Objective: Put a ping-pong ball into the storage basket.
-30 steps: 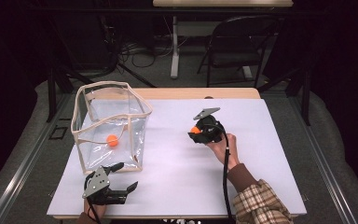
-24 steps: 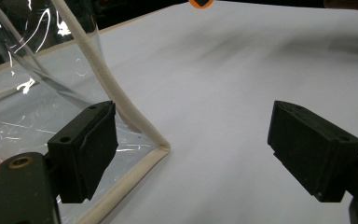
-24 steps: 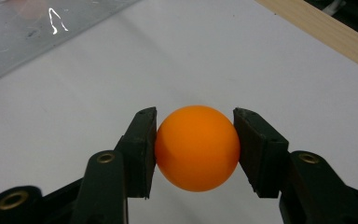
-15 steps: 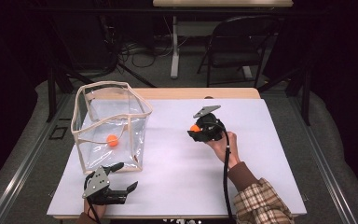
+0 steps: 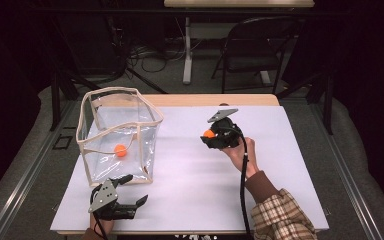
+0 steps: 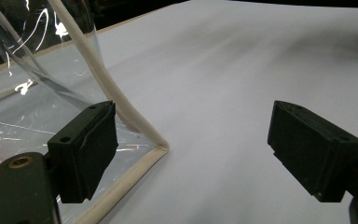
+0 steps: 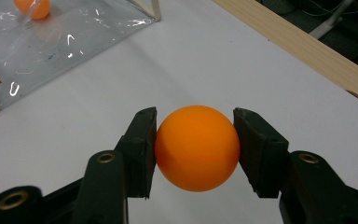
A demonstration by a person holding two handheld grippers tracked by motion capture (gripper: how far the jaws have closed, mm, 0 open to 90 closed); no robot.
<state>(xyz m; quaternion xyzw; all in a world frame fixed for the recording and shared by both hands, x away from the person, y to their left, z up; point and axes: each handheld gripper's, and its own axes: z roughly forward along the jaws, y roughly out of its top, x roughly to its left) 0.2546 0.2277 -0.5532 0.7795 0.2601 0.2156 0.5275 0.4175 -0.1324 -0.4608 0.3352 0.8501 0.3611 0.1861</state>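
Your worktop is a white sheet over a light wood top; the wood shows as a strip along the far edge. Directly on it sits one clear plastic bin with cream edging, at your left, upright and open-topped. One orange ball lies on the bin's floor, not on the sheet.

Brightly lit from above on the white tabletop, dark and murky beyond its edges. Soft, faint shadows under the clear bag. White streaks of glare on the bag's plastic in both close views. Sharp on the orange ball, with a smooth highlight-free sheen; softer toward the far wooden edge. Slightly blurred near the black pads of the left tool. Grainy overall from high up.
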